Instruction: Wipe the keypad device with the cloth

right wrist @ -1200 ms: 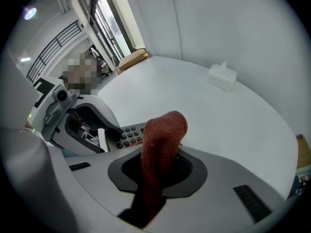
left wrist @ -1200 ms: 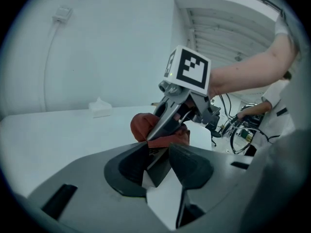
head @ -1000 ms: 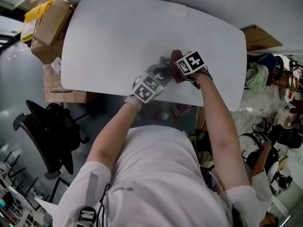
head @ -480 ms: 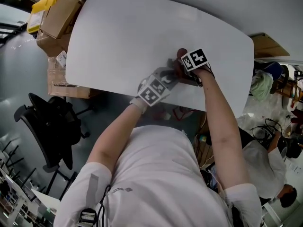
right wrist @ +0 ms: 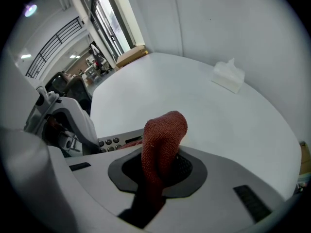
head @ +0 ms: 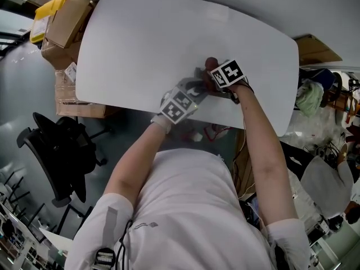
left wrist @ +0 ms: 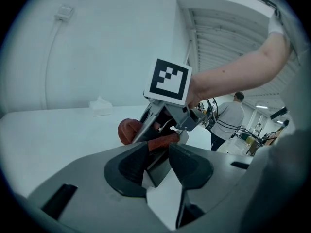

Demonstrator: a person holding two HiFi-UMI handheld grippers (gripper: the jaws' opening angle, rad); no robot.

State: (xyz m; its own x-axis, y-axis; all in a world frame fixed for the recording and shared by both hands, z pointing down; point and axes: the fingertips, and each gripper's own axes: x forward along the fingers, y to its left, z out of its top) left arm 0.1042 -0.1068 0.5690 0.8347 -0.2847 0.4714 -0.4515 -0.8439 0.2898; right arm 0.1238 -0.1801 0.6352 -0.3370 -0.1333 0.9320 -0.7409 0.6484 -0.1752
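left gripper [left wrist: 158,153]: half-open on keypad device [right wrist: 116,141] | right gripper [right wrist: 158,168]: clamps cloth [right wrist: 163,134]

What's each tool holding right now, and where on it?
Right tool: the cloth, pinched at a bunched fold. Left tool: the keypad device, gripped by one end.
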